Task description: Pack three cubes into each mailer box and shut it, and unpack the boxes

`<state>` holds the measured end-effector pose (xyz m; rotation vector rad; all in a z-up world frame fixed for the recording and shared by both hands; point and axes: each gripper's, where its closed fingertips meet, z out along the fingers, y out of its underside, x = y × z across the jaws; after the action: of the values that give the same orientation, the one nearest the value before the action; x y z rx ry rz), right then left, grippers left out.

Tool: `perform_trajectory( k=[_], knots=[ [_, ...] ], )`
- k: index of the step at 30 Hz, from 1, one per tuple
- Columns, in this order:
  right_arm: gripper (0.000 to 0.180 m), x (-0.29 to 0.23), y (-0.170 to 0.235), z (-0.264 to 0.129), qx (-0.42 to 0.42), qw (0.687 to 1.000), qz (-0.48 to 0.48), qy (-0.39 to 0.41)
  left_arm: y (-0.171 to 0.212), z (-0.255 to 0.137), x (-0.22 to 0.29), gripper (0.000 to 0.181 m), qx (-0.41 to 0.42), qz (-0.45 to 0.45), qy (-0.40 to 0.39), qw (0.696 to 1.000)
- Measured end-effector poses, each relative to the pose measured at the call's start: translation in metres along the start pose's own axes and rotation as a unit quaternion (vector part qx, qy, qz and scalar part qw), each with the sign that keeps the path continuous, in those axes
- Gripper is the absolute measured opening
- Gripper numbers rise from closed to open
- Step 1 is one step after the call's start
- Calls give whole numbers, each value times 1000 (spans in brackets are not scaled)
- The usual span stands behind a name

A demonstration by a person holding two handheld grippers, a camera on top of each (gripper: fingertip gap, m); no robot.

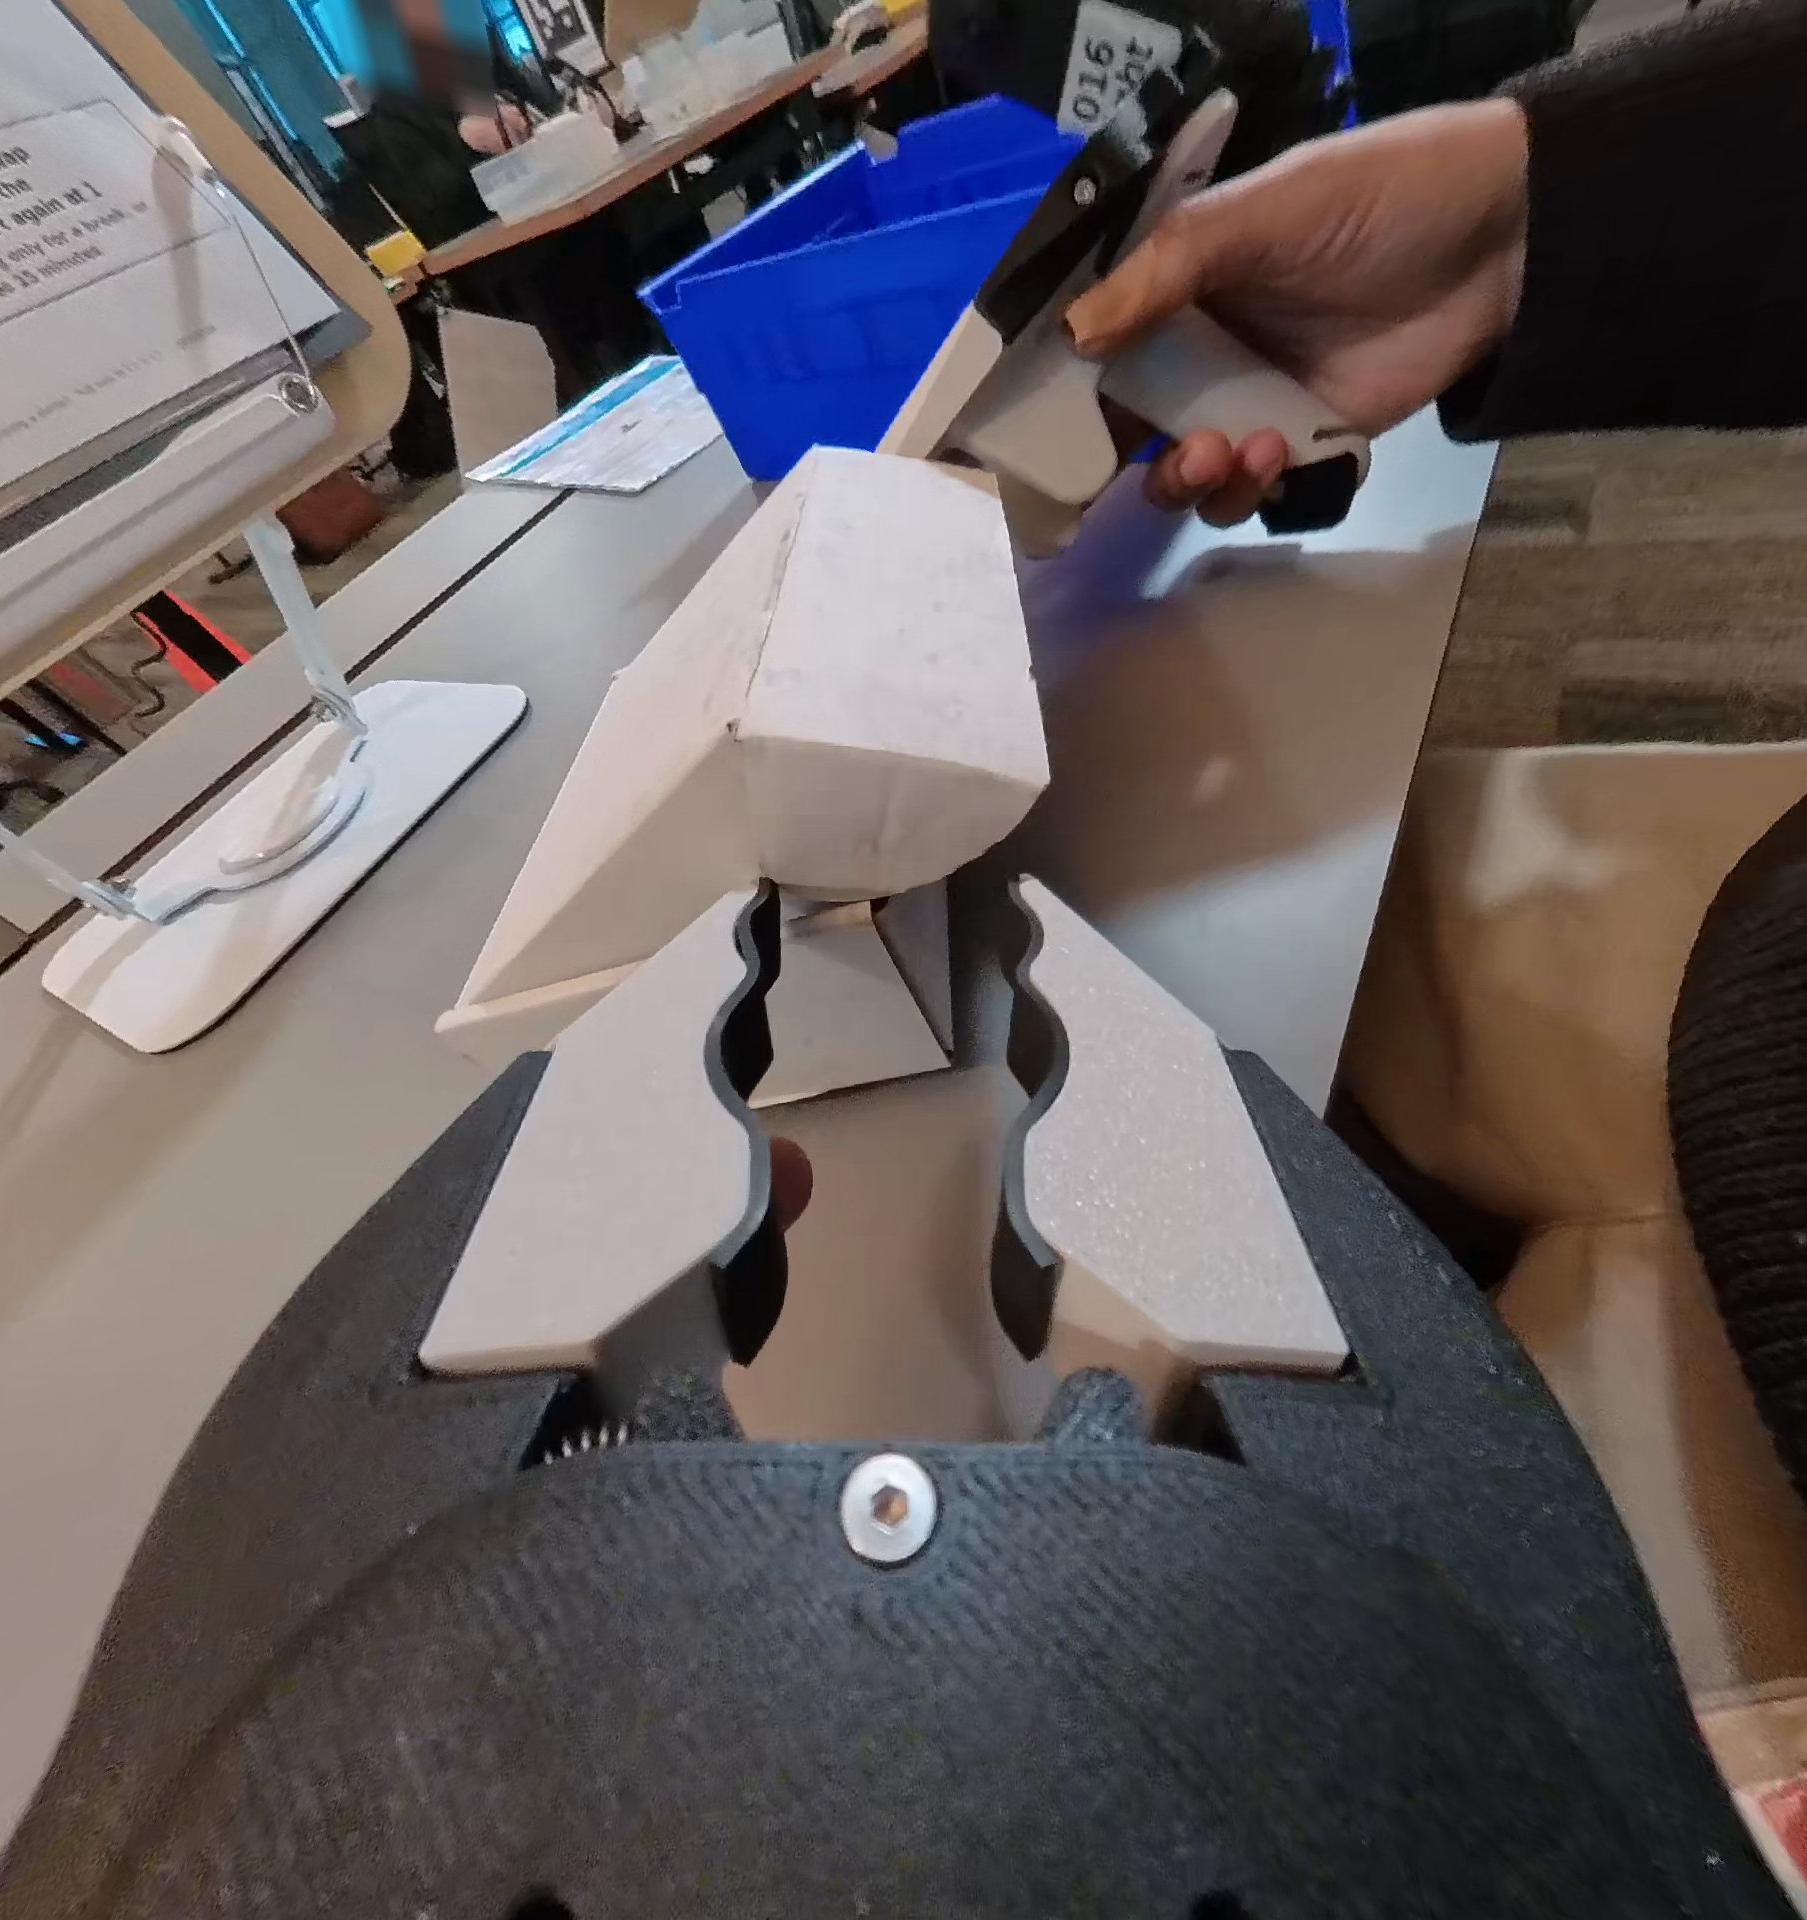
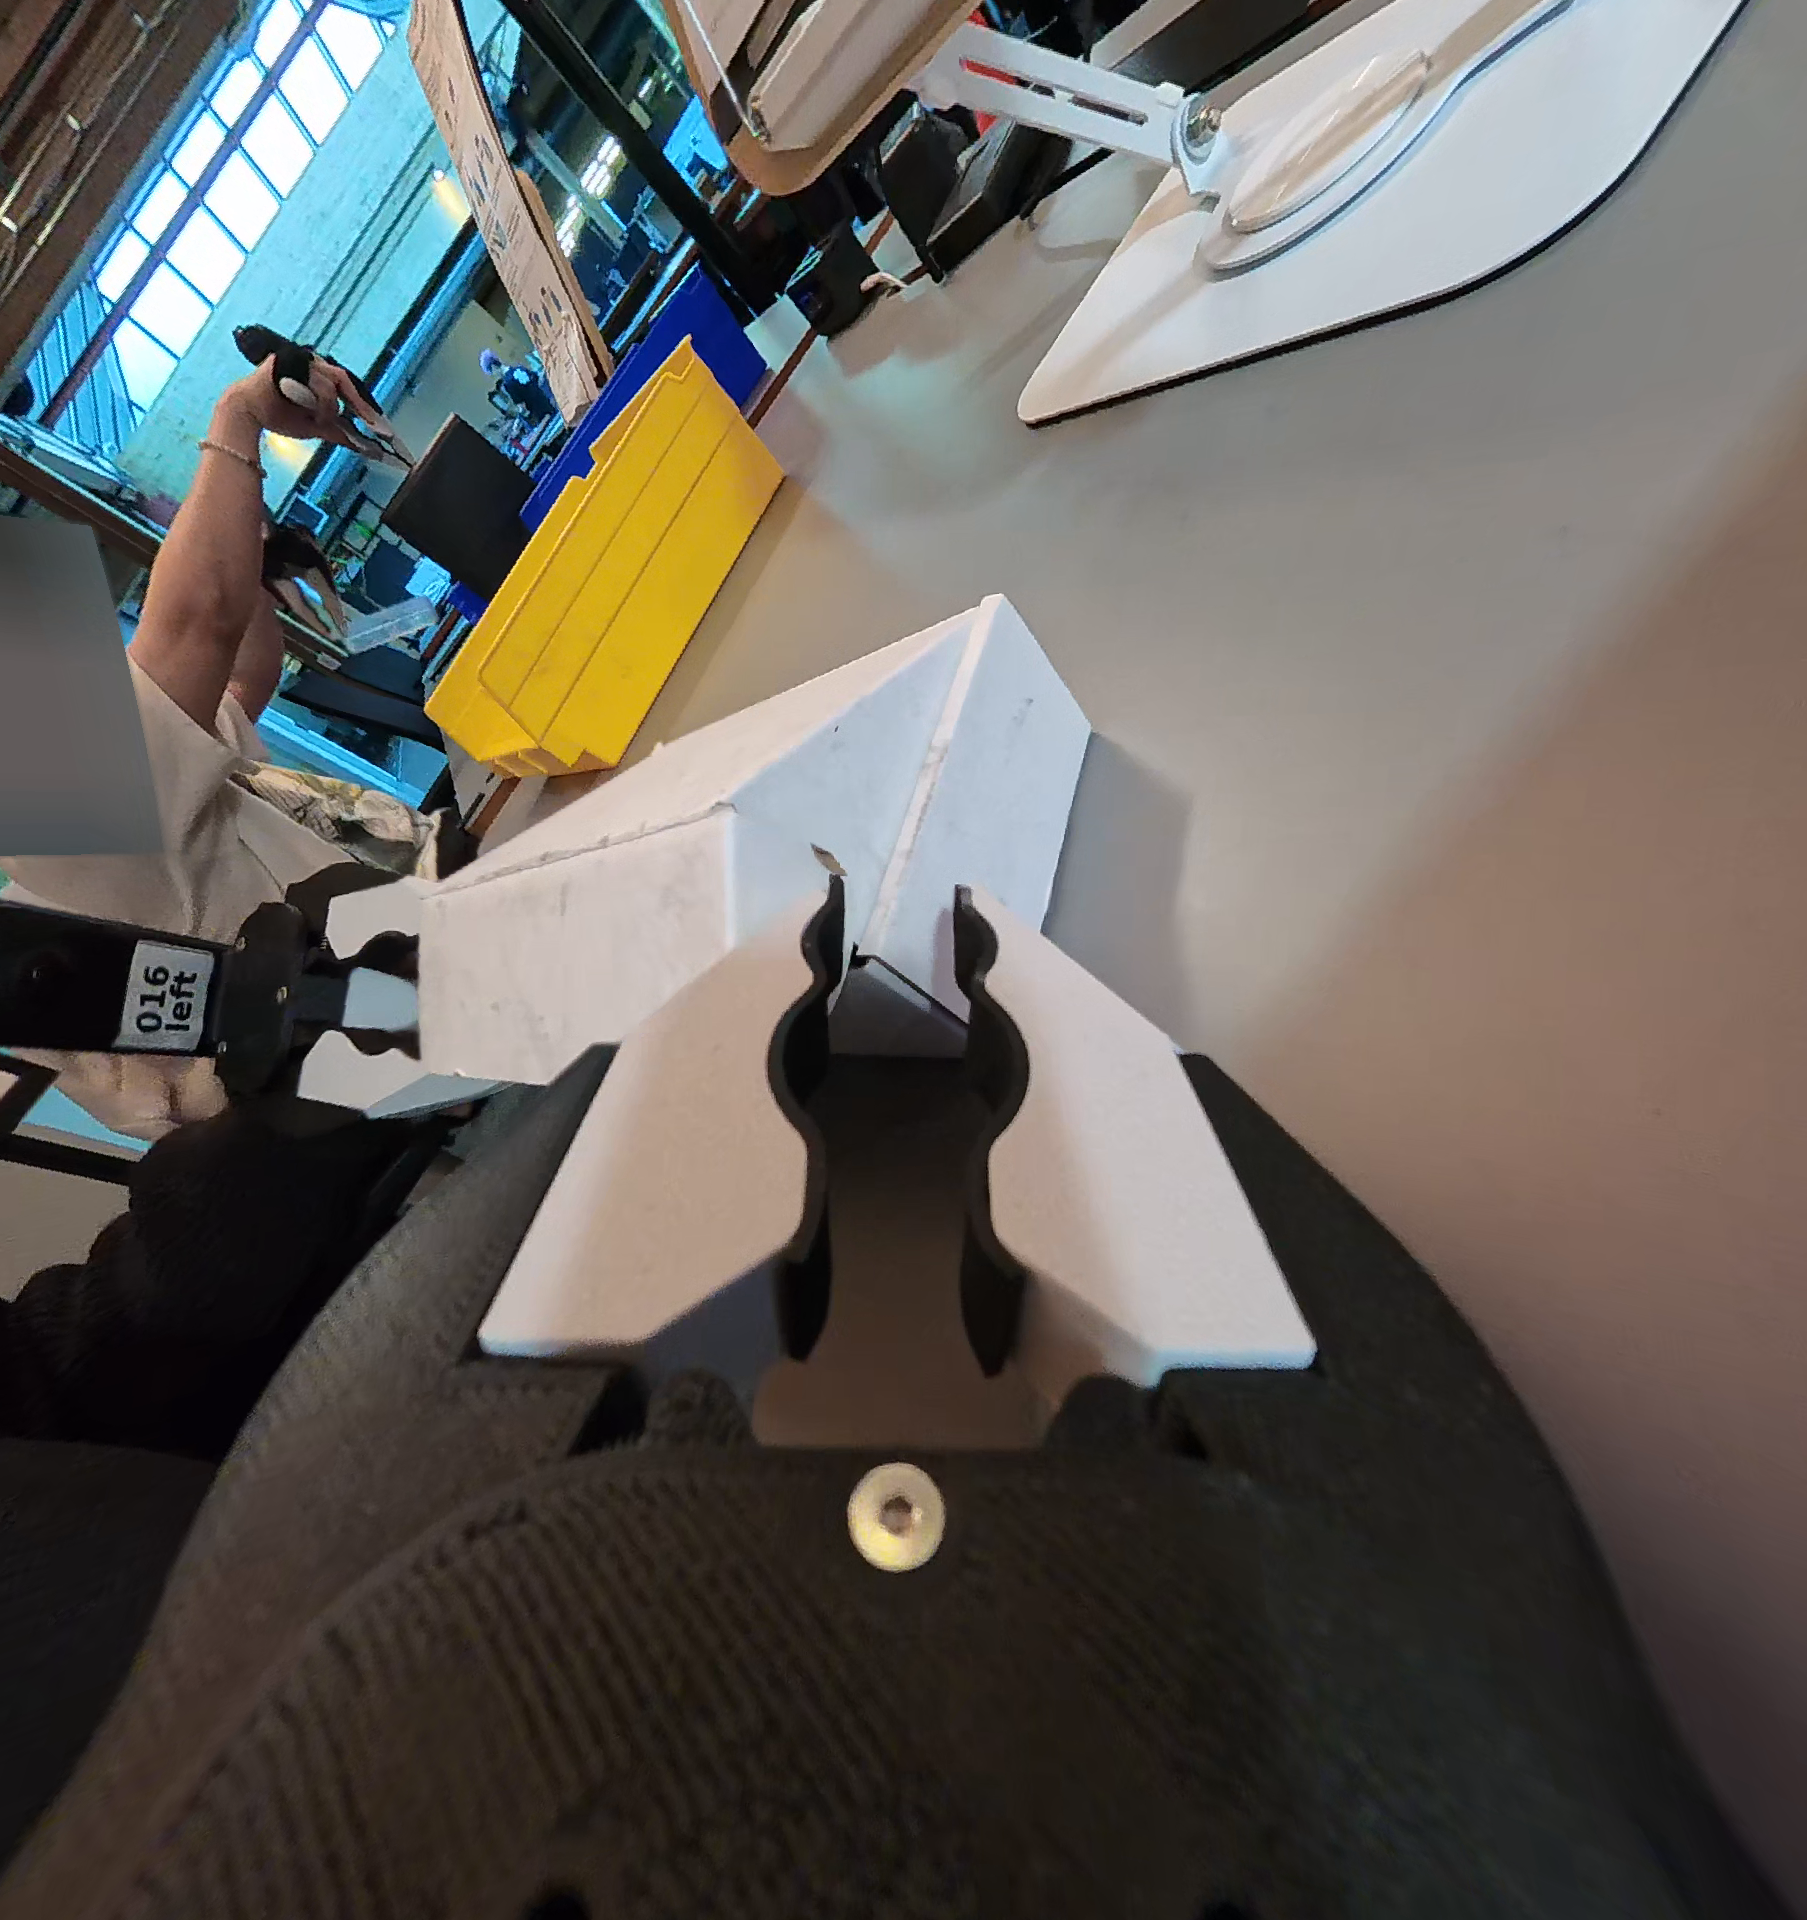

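A white mailer box [image 1: 878, 644] lies on the grey table [image 1: 151, 1195], its lid raised at a slant over the base. My left gripper [image 1: 891, 899] is open, its tips at the near end of the lid, with a flap showing under it. My right gripper [image 2: 899, 894] is nearly closed, pinching a folded edge at the far end of the box [image 2: 587, 935]. In the left wrist view it [image 1: 940, 457] comes down onto the far top corner. The left gripper [image 2: 400, 966] shows at the other end. No cubes are in sight.
A blue bin [image 1: 837, 301] stands behind the box, and a yellow bin [image 2: 608, 592] lies beyond it. A white stand with a sheet holder [image 1: 286, 862] sits to the left. A paper [image 1: 608, 436] lies by the blue bin. A person works at a far table. Tip to tip, the grippers are about 15 centimetres apart.
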<state>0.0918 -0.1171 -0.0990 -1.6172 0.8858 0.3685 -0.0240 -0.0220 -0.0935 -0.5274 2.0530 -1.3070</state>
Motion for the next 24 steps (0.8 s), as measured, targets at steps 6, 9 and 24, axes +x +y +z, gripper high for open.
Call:
perform_trajectory(
  k=[6, 9, 24],
  knots=[
    [19, 6, 1, 0, -3, 1000, -8, 22, -7, 1, 0, 32, 19, -15, -3, 1000],
    [27, 9, 1, 0, -1, 1000, -8, 30, -9, 0, 0, 29, 26, -19, 2, 999],
    [50, 13, -5, -3, 15, 999, -4, 37, -2, 0, 6, 16, 7, 8, 14, 1000]
  ],
)
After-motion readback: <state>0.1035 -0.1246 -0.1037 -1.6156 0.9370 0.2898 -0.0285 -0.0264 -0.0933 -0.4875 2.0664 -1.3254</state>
